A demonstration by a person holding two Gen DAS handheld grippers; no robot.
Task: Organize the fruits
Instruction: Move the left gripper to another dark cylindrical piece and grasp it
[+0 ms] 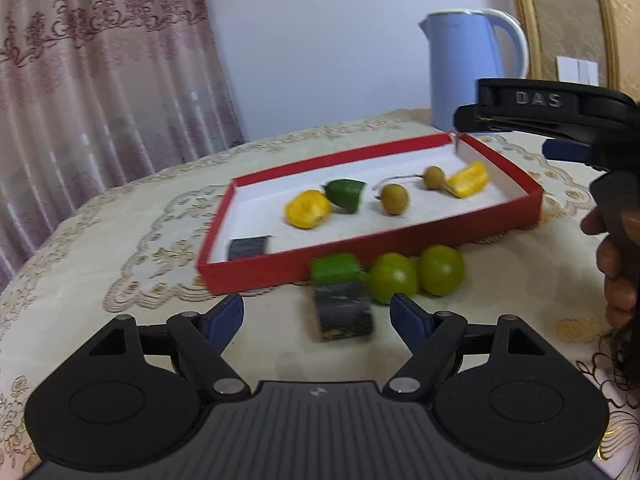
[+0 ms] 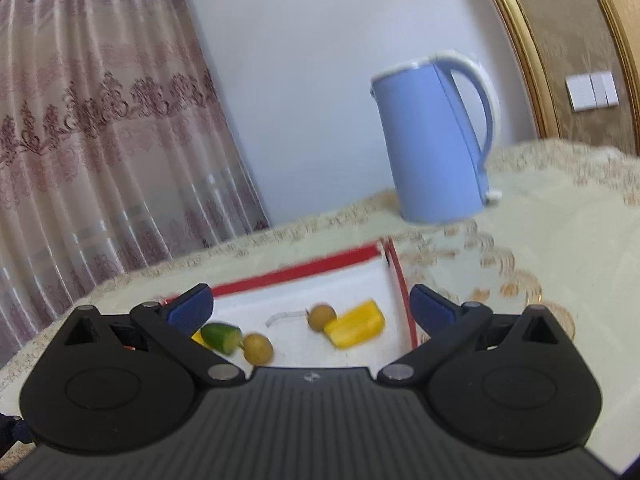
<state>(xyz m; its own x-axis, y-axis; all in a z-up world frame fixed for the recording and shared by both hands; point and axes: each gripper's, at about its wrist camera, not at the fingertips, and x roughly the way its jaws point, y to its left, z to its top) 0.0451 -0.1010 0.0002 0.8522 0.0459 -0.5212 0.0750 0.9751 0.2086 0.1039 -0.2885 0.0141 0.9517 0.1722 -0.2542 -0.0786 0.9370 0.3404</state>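
1. Just ahead of the left tongs [image 1: 316,312], gaping and empty, sit two green fruits [image 1: 416,276], one green chunk [image 1: 334,270] and a dark block [image 1: 343,314], not yet boxed.
2. Beyond them, the red box [image 1: 360,256] on the surface holds two yellow pieces, two brown fruits, one green wedge, one dark block.
3. Right tongs [image 2: 310,304] hover over it, spread, empty. Roughly half done, I'd say.

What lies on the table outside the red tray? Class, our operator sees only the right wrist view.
Observer: Two green round fruits sit side by side against the red tray, on its near wall.
Operator: Anything else there?
Observer: A green piece left of them, with a dark block just in front.
Operator: Is the left gripper holding anything?
Observer: No, the left gripper is open, the block between its fingers.
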